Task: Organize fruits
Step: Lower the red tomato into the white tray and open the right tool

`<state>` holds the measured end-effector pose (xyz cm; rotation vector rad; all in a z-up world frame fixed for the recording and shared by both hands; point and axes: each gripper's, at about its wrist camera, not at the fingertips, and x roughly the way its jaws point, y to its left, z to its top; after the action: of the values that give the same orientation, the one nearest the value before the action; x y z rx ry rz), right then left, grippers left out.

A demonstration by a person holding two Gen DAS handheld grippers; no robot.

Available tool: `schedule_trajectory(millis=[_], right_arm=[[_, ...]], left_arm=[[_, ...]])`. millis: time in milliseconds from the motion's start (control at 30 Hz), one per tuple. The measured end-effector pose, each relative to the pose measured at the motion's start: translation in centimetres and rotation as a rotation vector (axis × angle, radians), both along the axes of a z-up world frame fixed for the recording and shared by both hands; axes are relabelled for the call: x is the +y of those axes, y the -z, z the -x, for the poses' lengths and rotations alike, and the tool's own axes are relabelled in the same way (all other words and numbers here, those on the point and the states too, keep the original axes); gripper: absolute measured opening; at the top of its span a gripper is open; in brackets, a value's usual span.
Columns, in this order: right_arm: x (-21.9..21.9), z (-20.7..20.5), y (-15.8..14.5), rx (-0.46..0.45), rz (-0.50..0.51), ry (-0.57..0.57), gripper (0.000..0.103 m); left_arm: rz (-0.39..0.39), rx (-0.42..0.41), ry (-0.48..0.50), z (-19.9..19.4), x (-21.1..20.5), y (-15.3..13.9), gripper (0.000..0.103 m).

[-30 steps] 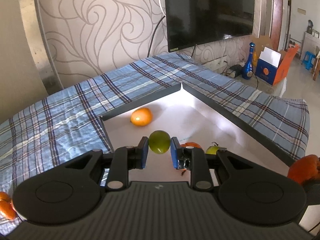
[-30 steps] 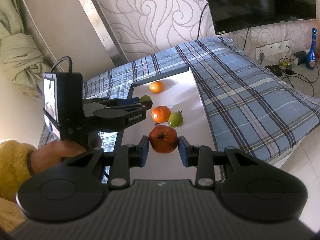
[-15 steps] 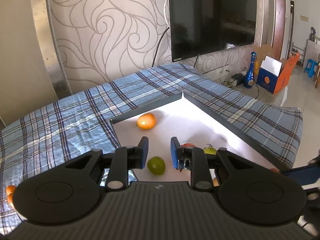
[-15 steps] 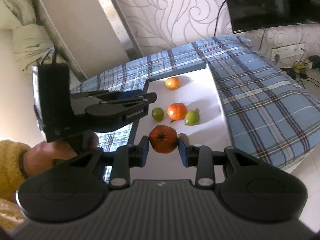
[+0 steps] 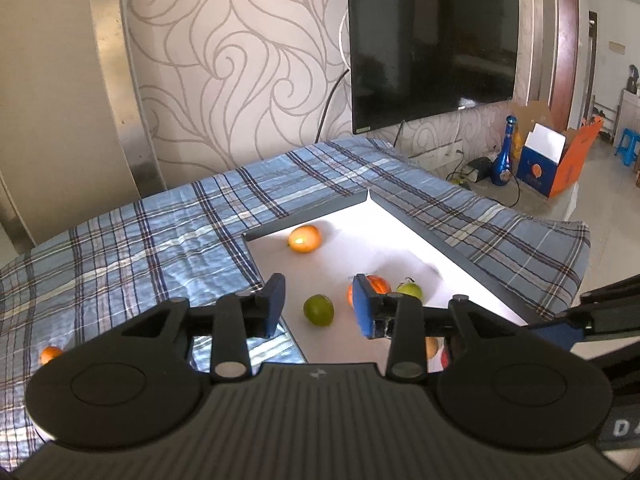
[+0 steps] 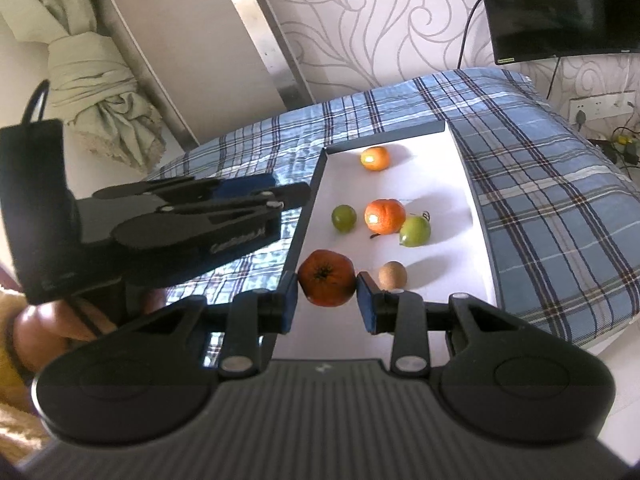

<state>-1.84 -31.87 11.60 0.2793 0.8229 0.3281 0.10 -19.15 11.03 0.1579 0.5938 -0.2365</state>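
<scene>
A white tray [image 5: 352,248] with a dark rim lies on a blue plaid cloth. On it sit a green lime [image 5: 318,310], an orange [image 5: 305,239] at the far end, a tangerine [image 5: 376,285] and a green fruit [image 5: 409,290]. My left gripper [image 5: 320,306] is open and empty, raised above the lime. My right gripper [image 6: 327,298] is shut on a red-orange persimmon [image 6: 326,283] above the tray's near left part. In the right wrist view the tray [image 6: 440,192] also holds the lime [image 6: 343,218], the tangerine [image 6: 384,216], the green fruit [image 6: 415,231], the orange [image 6: 375,158] and a tan round fruit [image 6: 392,275].
A small orange fruit [image 5: 51,354] lies on the cloth [image 5: 160,240] at the left. A TV [image 5: 432,40] hangs on the patterned wall. A blue bottle [image 5: 505,156] and an orange box [image 5: 556,164] stand on the floor at the right.
My left gripper let go of the lime, which now lies on the tray, and has risen and opened wider. My right gripper moved toward the tray with the persimmon.
</scene>
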Motion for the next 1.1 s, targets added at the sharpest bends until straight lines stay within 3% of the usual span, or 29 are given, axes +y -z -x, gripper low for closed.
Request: schedule_trajectory(millis=[467,1100], right_arm=[[-1.6,-1.0,0.6,0.001,0.008,0.018,0.036],[-1.8,-5.1,3.5,-0.008,0.202,0.001,0.036]], left_arm=[[0.014,0.017,-0.041,3.3,0.7,0.3,0.042],[-0.01,0.042,-0.113,4.9,2.2,0.8,0.043]])
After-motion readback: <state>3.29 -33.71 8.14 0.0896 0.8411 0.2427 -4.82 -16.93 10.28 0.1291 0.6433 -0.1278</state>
